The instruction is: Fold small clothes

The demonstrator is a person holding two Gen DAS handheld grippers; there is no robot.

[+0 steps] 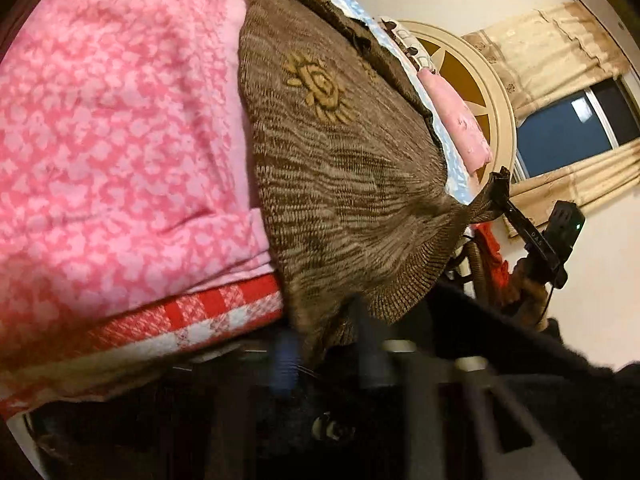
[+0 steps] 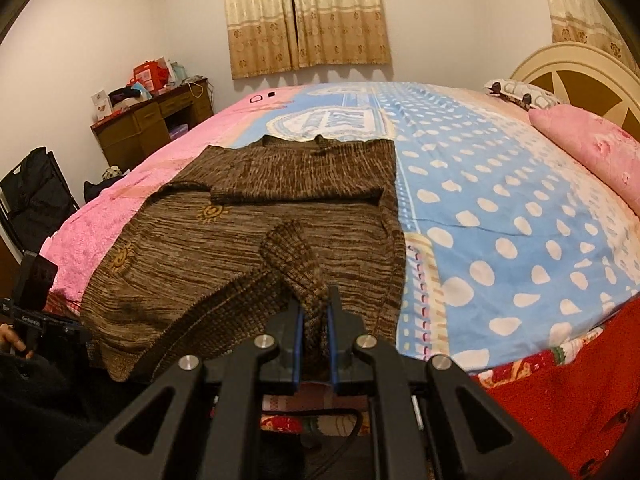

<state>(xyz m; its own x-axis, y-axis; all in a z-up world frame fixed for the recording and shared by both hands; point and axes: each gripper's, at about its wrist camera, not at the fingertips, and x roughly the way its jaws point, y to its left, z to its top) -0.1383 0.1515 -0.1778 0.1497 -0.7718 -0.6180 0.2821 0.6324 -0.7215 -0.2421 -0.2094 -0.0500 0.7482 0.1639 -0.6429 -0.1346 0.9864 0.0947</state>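
A brown knit sweater (image 2: 240, 240) with small yellow sun patterns lies spread on the bed, sleeves folded over its front. My right gripper (image 2: 316, 308) is shut on the sweater's ribbed hem corner near the bed's front edge, lifting it slightly. In the left wrist view the sweater (image 1: 340, 168) fills the middle, tilted. My left gripper (image 1: 328, 320) is blurred at the bottom, shut on the other hem corner. The right gripper (image 1: 500, 184) shows there pinching the far hem corner. The left gripper's body shows at the left edge of the right wrist view (image 2: 36, 304).
The bed has a blue polka-dot sheet (image 2: 500, 220) and a pink fleece blanket (image 1: 120, 140) on the sweater's left. A pink pillow (image 2: 592, 148) lies by the cream headboard (image 2: 580, 68). A wooden desk (image 2: 152, 124) with clutter and a black chair (image 2: 36, 188) stand left.
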